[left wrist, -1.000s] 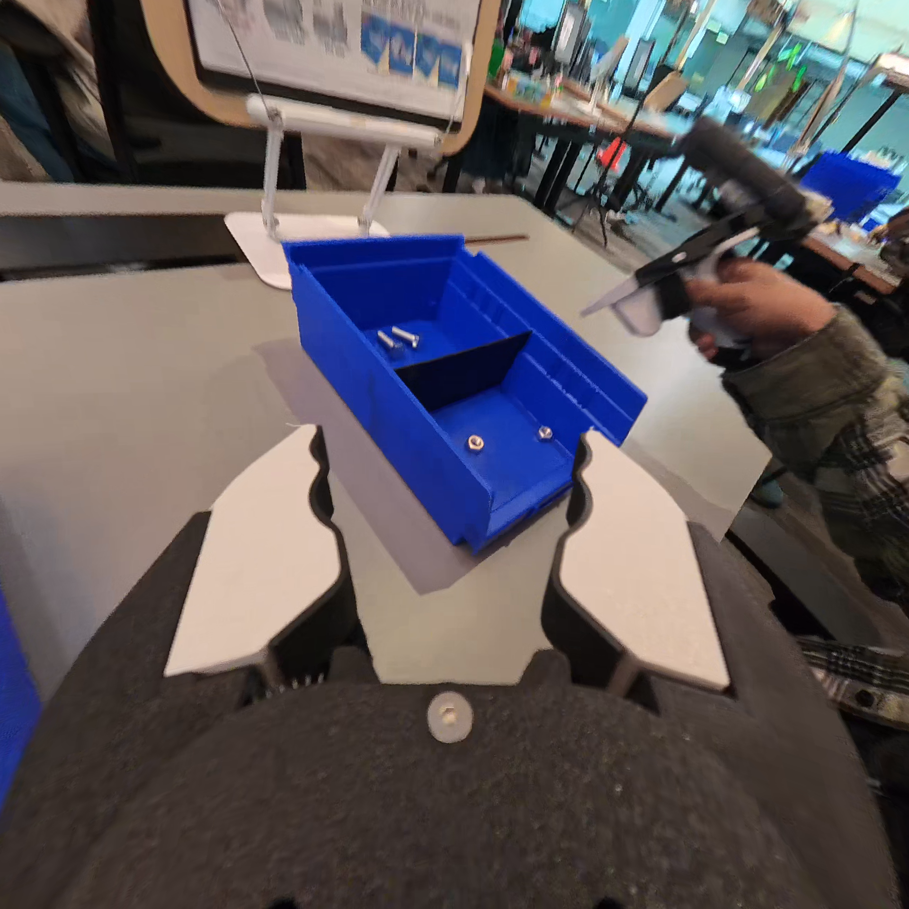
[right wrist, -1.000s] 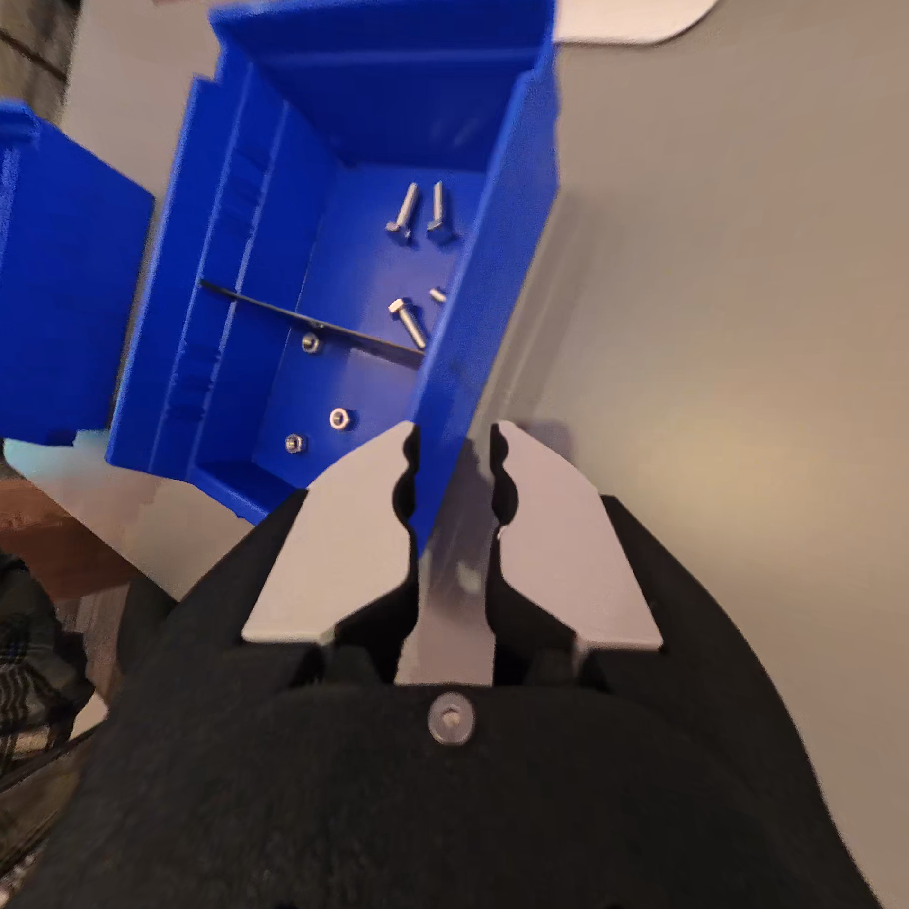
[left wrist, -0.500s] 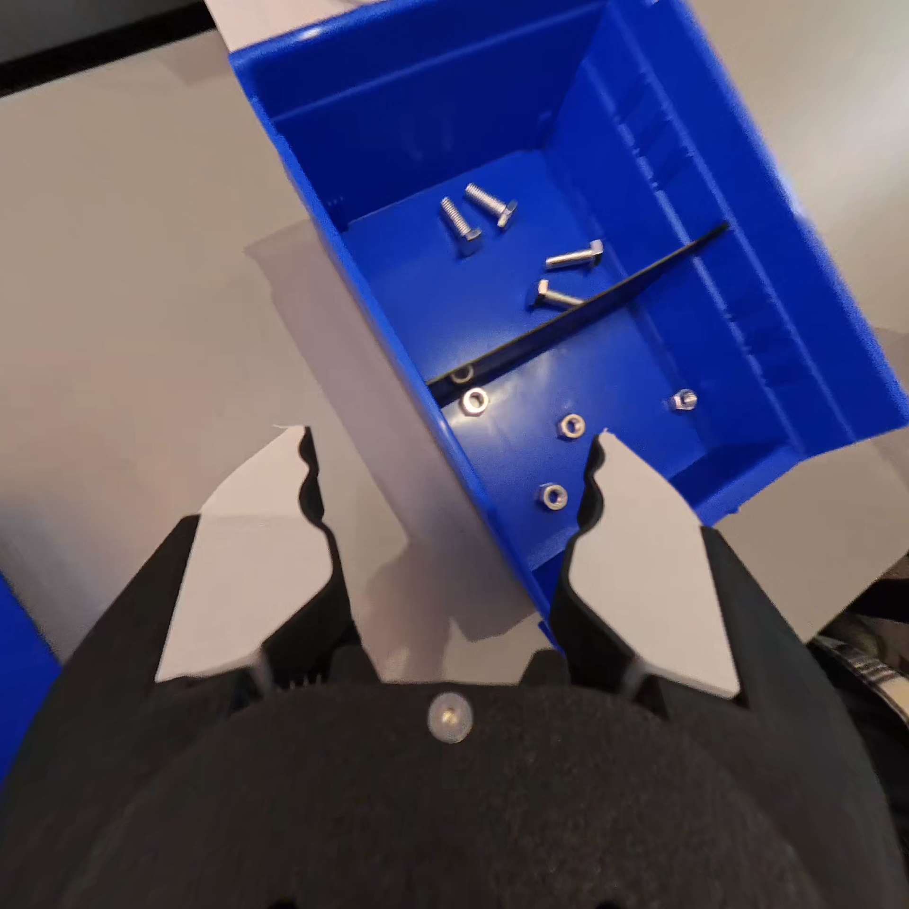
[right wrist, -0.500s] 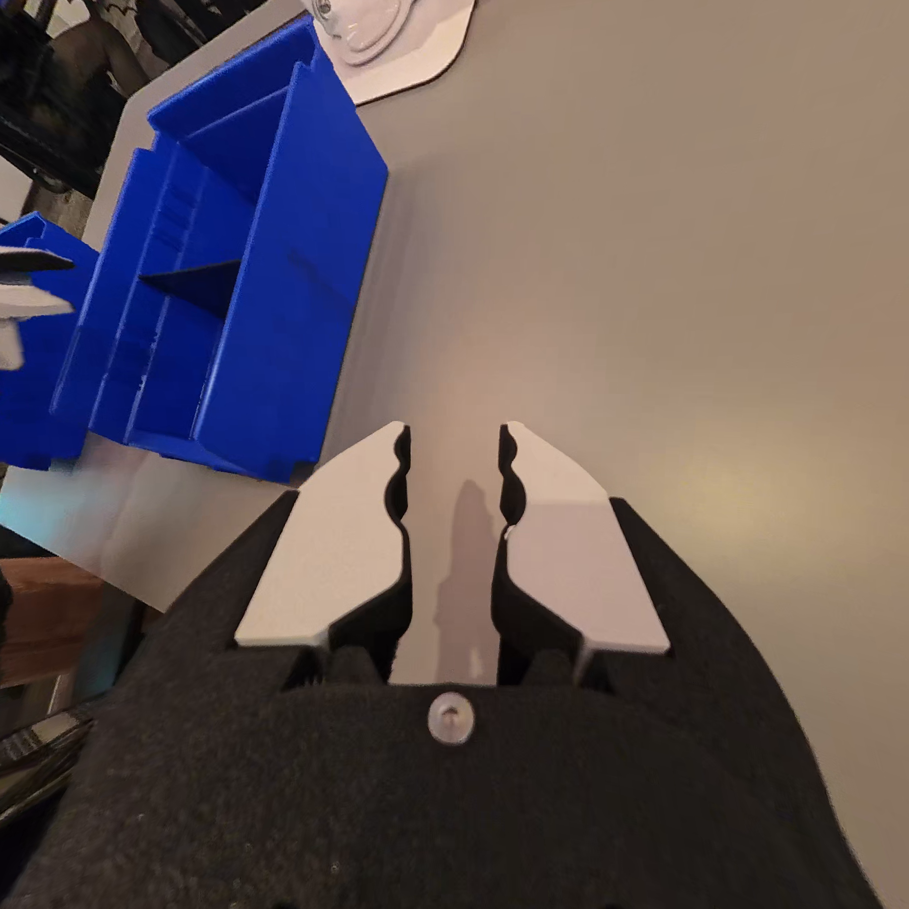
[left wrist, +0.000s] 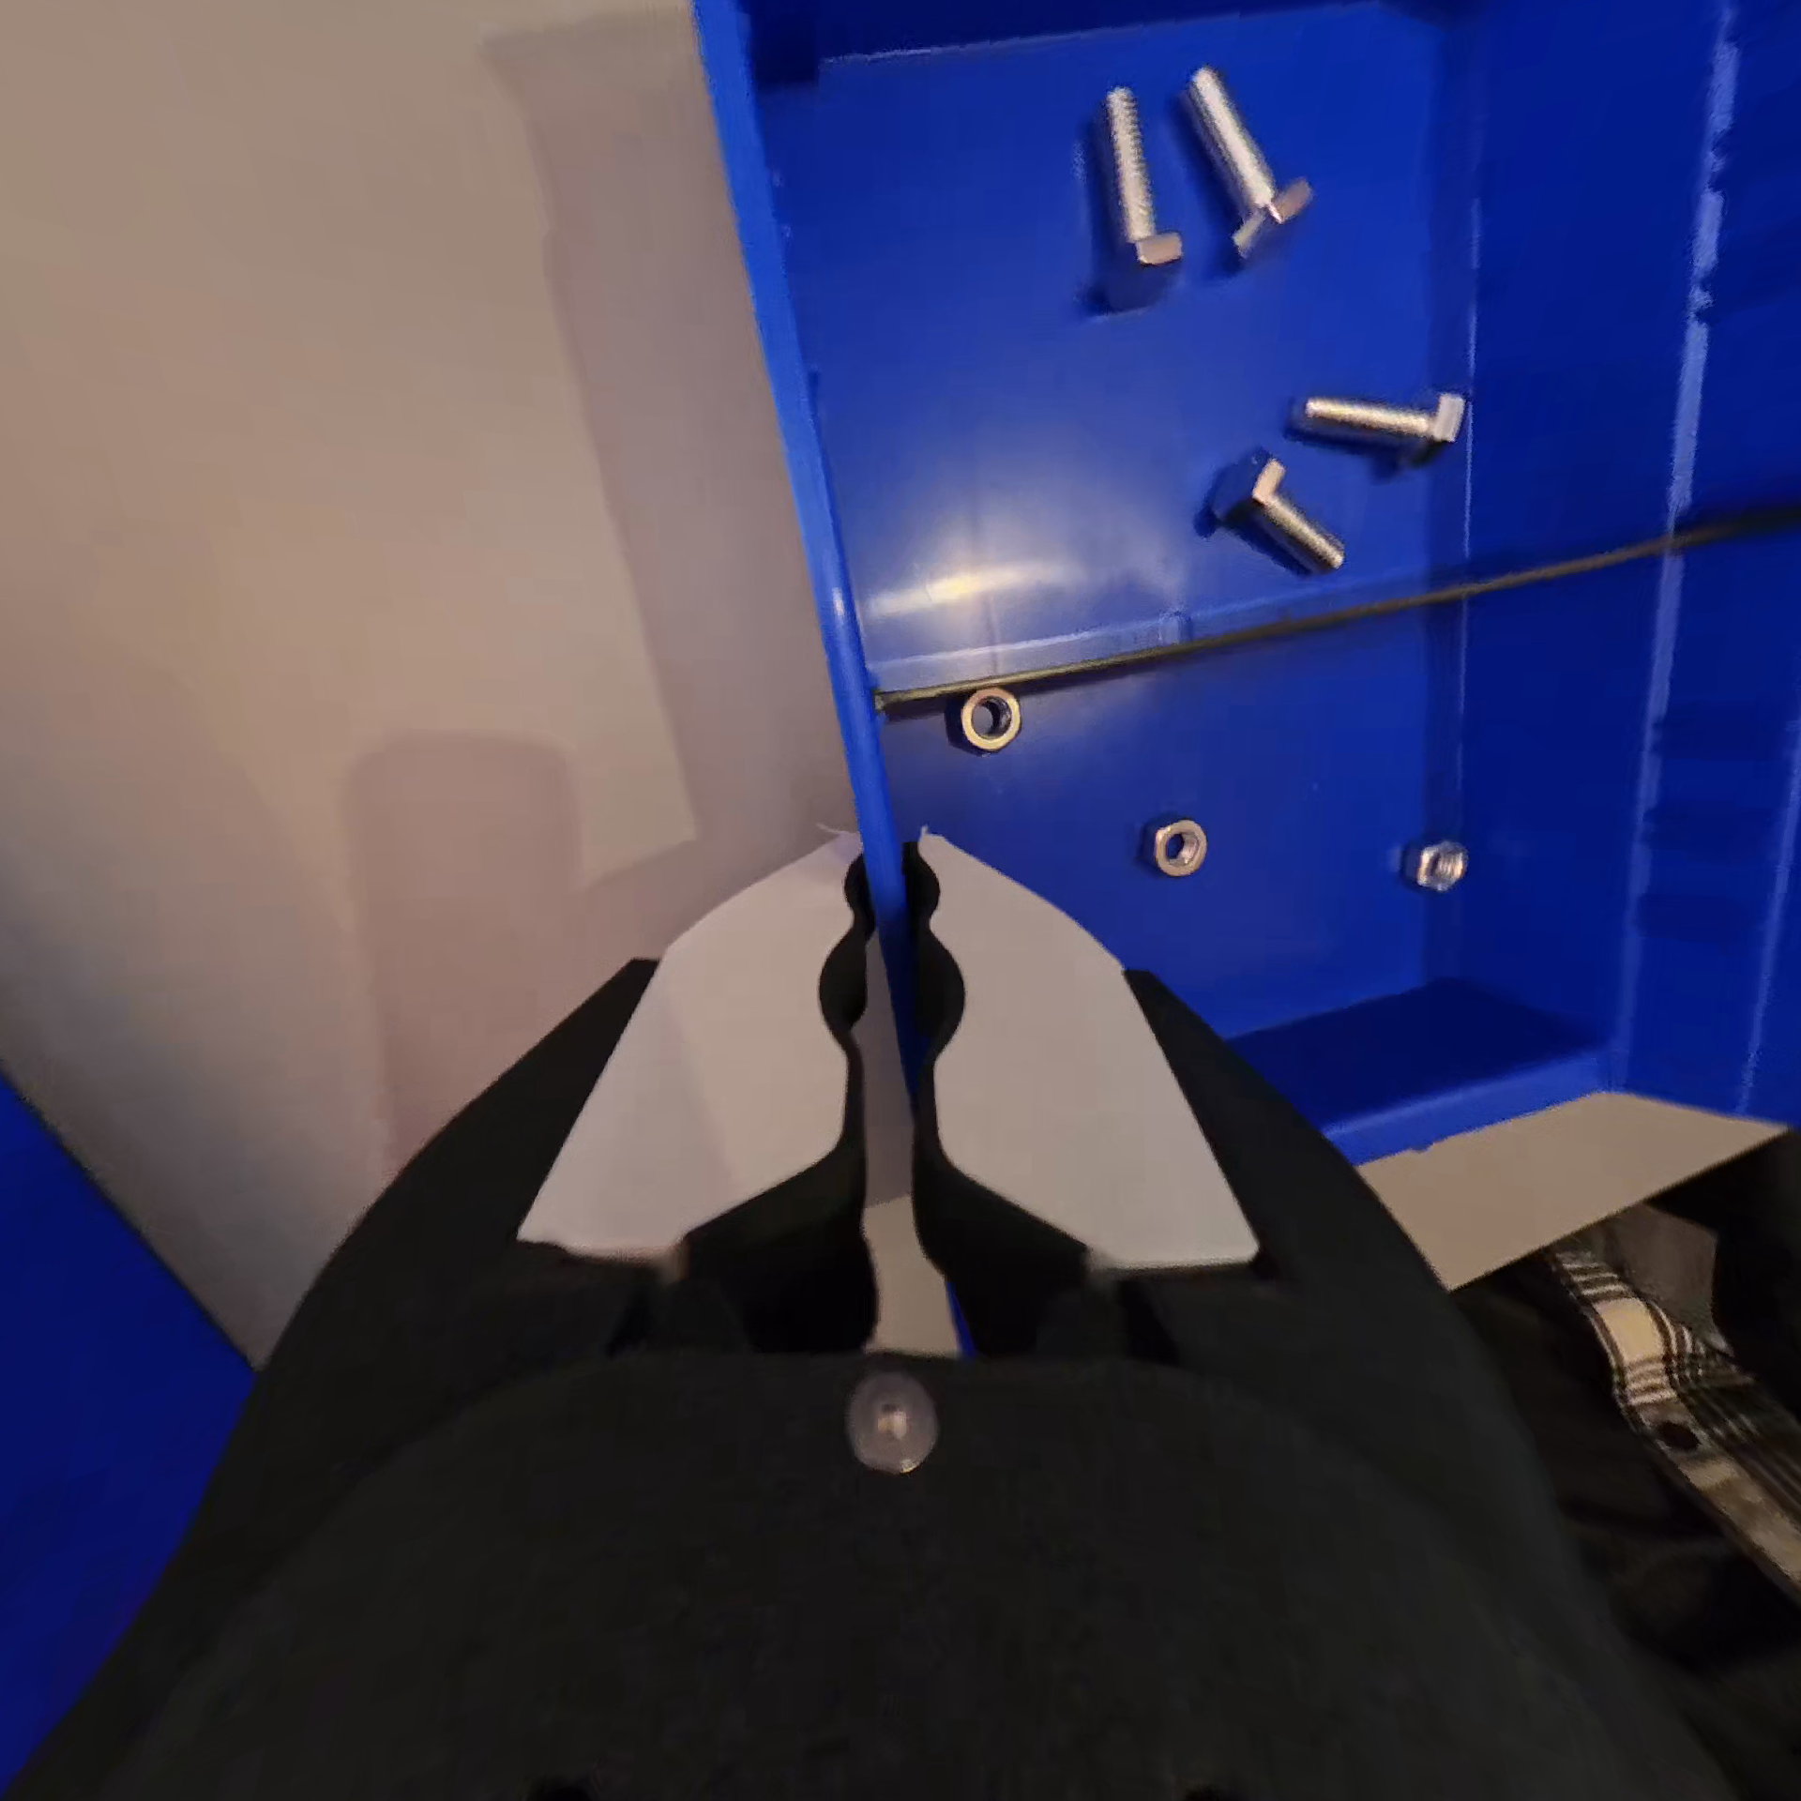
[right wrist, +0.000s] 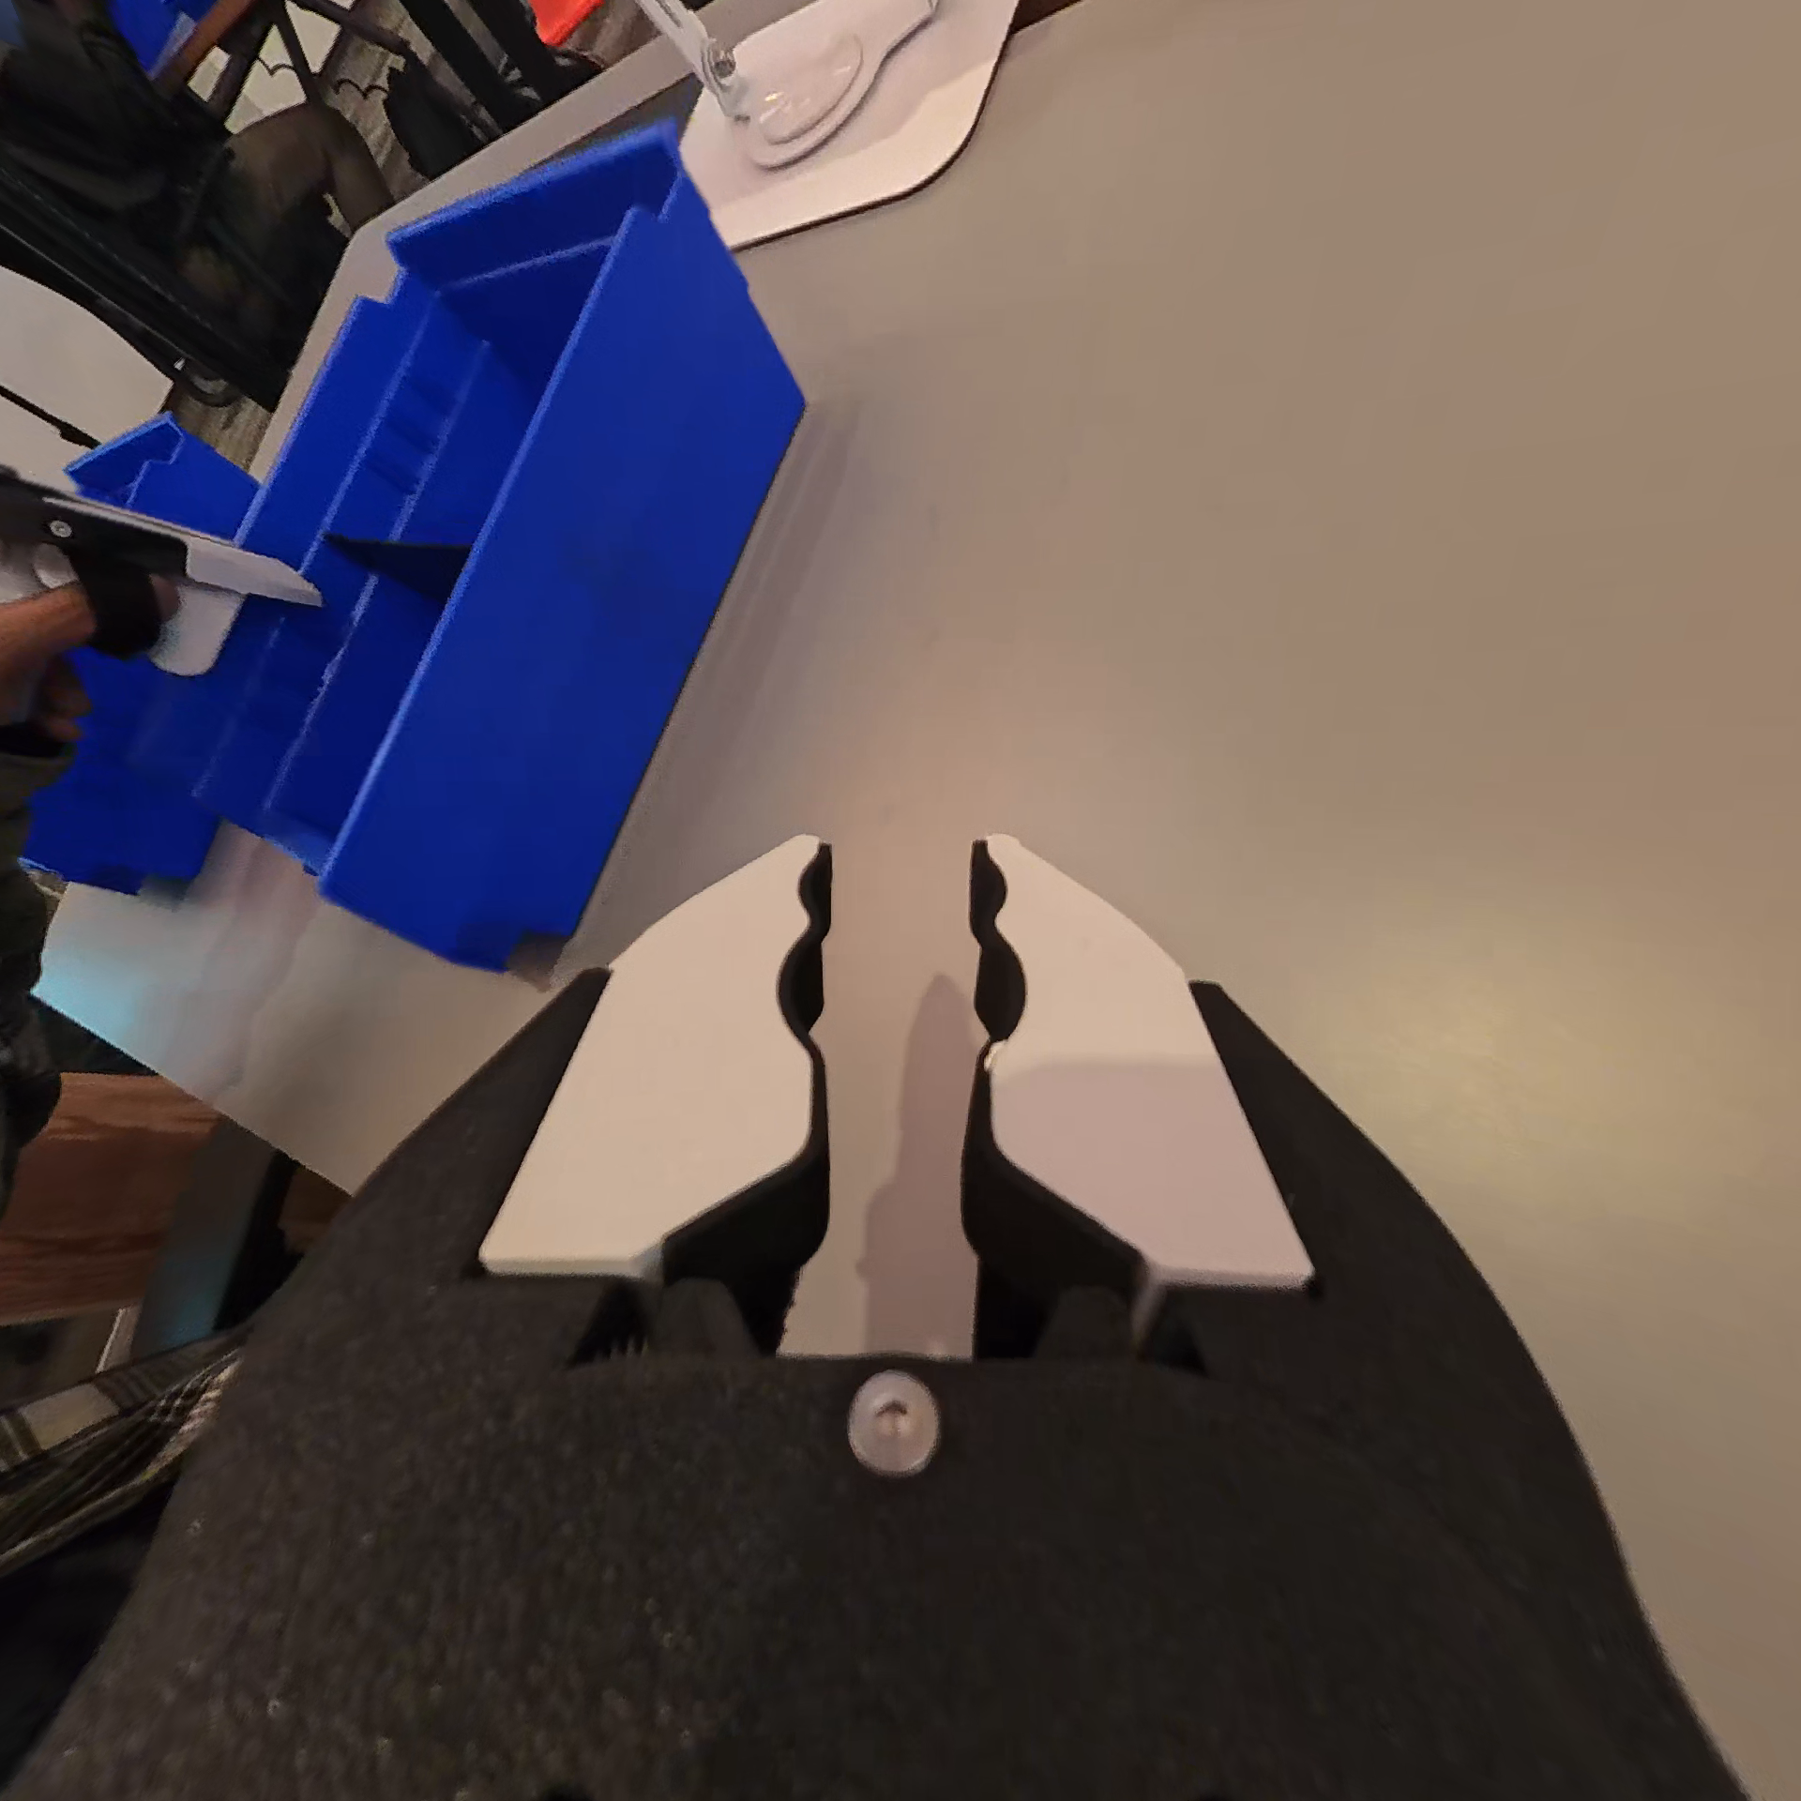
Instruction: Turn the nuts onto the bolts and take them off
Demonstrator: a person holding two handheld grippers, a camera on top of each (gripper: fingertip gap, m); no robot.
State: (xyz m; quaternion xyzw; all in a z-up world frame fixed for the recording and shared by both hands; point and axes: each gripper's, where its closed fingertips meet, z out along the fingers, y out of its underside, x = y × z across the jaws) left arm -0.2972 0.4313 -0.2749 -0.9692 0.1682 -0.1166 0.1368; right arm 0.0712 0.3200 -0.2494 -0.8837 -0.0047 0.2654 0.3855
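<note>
A blue bin (left wrist: 1559, 292) with a black divider (left wrist: 1364, 604) lies on the grey table. Several silver bolts (left wrist: 1135, 185) lie in its far compartment. Three nuts (left wrist: 1177, 846) lie in its near compartment. My left gripper (left wrist: 885, 858) is shut on the bin's left side wall near the front end. My right gripper (right wrist: 901, 858) is open a narrow way and empty, above bare table to the right of the bin (right wrist: 546, 604). The left gripper's fingers (right wrist: 244, 580) show at the bin's far side in the right wrist view.
A second blue bin (right wrist: 146, 487) stands left of the first and also shows in the left wrist view (left wrist: 58, 1316). A white stand base (right wrist: 858, 127) sits behind the bin. The table's front edge (left wrist: 1462, 1199) runs just below the bin. The tips of one gripper are about 40 cm away from the tips of the other. My left gripper's tips are some 35 cm from the white stand base (right wrist: 858, 127).
My left gripper has moved down to the bin and shut on its left wall. My right gripper has drawn back to the right, away from the bin, with its gap unchanged.
</note>
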